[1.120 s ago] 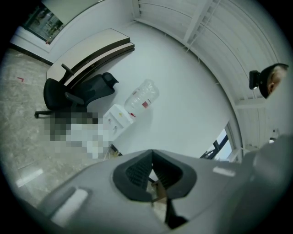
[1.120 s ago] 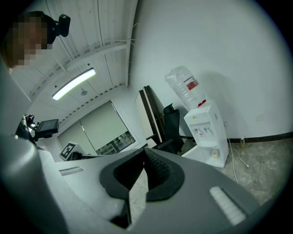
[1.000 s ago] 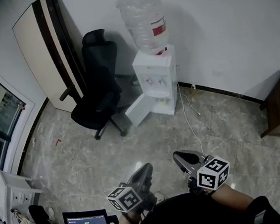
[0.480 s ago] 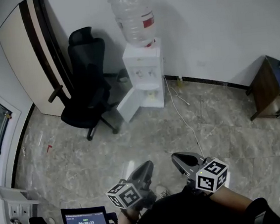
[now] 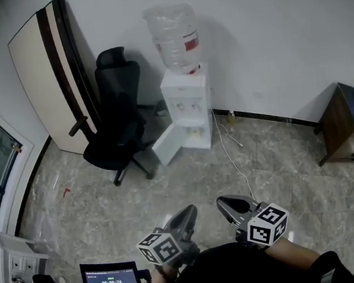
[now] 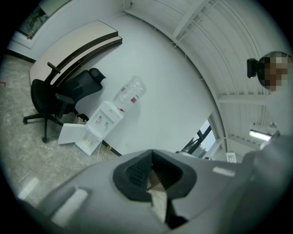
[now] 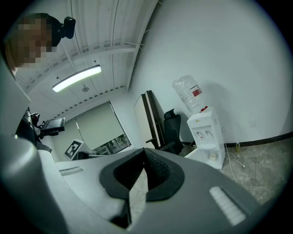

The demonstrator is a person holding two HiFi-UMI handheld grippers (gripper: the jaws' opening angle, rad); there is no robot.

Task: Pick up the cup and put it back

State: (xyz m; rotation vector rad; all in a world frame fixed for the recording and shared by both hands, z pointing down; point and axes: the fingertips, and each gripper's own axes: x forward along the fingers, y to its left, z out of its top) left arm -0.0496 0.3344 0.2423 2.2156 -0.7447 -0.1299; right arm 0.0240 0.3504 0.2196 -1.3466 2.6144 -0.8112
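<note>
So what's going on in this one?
A person holds the left gripper and the right gripper low in front of the body. Both are shut and empty, and they point toward a water dispenser across the floor. The dispenser's lower door stands open and a chair stands beside it. No cup can be made out in any view, and nothing has been picked up yet.

Left hand-held gripper (image 5: 188, 211), right hand-held gripper (image 5: 225, 203): smooth grey tapered shells. Each carries a marker cube (image 5: 268, 223) (white faces, black square patterns). Inner pads (image 6: 137, 170): black, finely ribbed, set in a dark rounded recess. Wearer: black top (image 5: 234, 270), dark sleeve (image 5: 331, 263).
</note>
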